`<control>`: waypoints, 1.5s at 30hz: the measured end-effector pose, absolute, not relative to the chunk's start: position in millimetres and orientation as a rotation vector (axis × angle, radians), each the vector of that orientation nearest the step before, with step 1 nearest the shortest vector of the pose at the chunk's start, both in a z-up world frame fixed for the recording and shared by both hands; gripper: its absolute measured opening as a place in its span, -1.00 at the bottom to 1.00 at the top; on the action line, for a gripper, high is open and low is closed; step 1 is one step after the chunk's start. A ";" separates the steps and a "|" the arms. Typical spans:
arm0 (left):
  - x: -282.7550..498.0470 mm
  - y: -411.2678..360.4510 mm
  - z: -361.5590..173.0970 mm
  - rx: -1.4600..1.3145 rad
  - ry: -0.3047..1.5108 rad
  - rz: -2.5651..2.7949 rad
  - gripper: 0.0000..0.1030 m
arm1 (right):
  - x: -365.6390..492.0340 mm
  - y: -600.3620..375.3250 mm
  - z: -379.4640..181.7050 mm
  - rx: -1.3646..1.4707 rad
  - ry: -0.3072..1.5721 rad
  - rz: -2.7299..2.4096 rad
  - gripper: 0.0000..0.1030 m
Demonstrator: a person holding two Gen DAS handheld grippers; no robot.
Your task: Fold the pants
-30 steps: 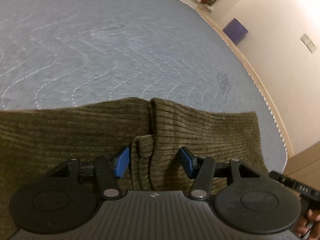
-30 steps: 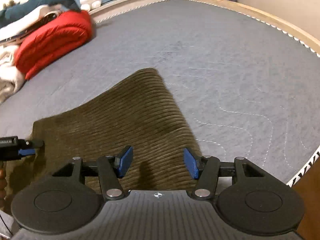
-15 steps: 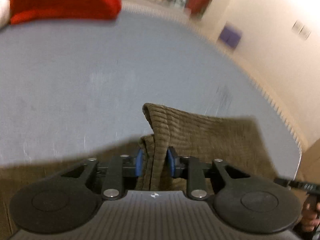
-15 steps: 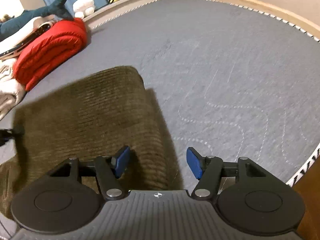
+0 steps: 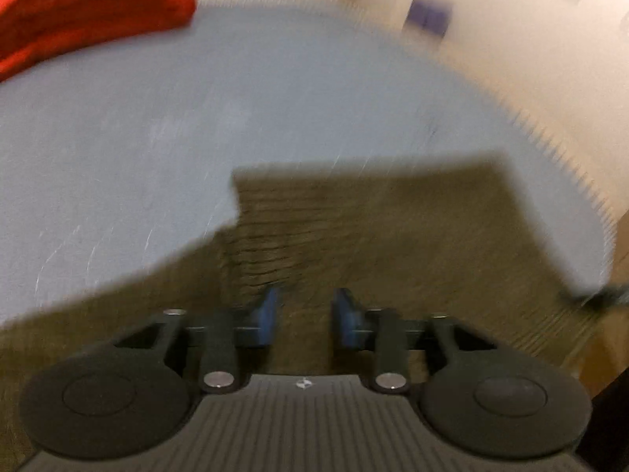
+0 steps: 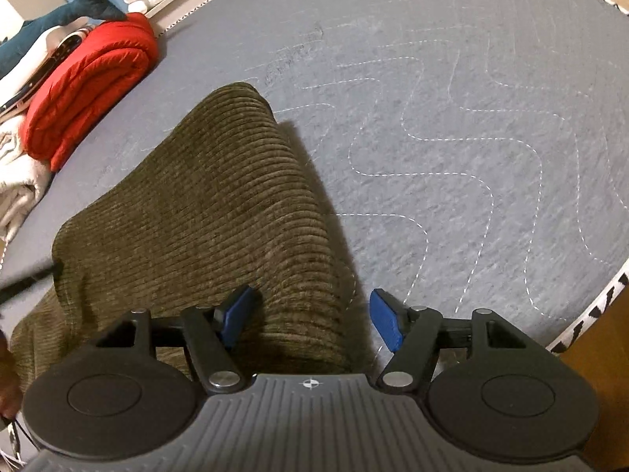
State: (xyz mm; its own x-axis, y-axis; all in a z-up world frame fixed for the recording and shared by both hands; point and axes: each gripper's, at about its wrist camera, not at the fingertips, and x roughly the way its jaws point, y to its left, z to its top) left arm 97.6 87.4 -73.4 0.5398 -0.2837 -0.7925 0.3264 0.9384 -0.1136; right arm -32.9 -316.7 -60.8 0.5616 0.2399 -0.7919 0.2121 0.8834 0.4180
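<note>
The olive-brown corduroy pants (image 6: 204, 212) lie folded on the grey quilted mat (image 6: 491, 126). In the blurred left wrist view the pants (image 5: 373, 228) fill the lower half. My left gripper (image 5: 304, 314) has its blue pads apart, and cloth shows between them; the blur hides whether they touch it. My right gripper (image 6: 310, 314) is open over the pants' right edge, its left pad above the cloth and its right pad above the mat.
A rolled red blanket (image 6: 86, 86) lies at the mat's far left, also in the left wrist view (image 5: 86, 11). A plush shark (image 6: 59, 15) and white cloth (image 6: 15, 181) lie beside it. The mat's stitched edge (image 6: 589, 310) and wooden floor are at right.
My left gripper closed on a raised fold of the pants half a second ago; now its pads are apart and the cloth lies flatter. The right gripper moved closer over the pants' right edge.
</note>
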 end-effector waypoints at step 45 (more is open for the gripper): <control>61.3 7.6 -7.0 -0.150 0.763 -0.709 0.78 | -147.5 -134.1 -7.5 -0.446 0.282 0.481 -0.36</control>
State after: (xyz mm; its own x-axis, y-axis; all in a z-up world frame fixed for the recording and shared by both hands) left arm 61.3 7.6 -7.0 0.5053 -0.6377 -0.5814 0.5333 0.7604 -0.3706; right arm -147.5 -134.1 -7.5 0.8509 0.3813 -0.3614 -0.5018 0.7936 -0.3441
